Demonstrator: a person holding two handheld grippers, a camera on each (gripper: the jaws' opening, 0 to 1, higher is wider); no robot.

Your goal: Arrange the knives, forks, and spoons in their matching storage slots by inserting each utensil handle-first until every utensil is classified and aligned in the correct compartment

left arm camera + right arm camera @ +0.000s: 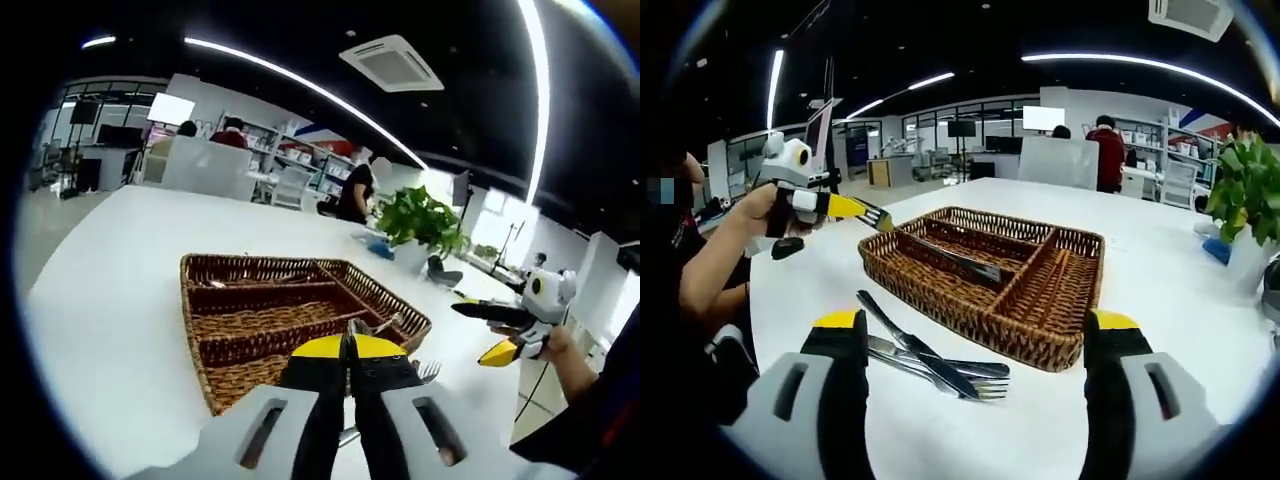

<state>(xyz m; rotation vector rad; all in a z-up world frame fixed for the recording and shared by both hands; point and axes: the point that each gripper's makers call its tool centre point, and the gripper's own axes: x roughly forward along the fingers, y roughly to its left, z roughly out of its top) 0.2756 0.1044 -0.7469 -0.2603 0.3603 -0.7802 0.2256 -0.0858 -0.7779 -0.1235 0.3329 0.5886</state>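
Observation:
A brown wicker cutlery basket (192,300) (1040,350) with several long slots lies on the white table. A silver utensil (962,262) lies in one slot. Loose knives and forks (930,365) are piled on the table in front of the basket, and a fork's tines (430,371) show beside my left jaws. My left gripper (348,346) (872,213) hovers over a basket corner with its yellow-tipped jaws together; I cannot tell if anything is pinched. My right gripper (975,322) (470,335) is open, held above the loose cutlery with nothing between its jaws.
A potted green plant (420,220) (1245,195) and a small blue item (380,248) (1215,250) stand beyond the basket. The person's arm (710,260) holds the left gripper. Other people, desks and shelves stand farther back in the room.

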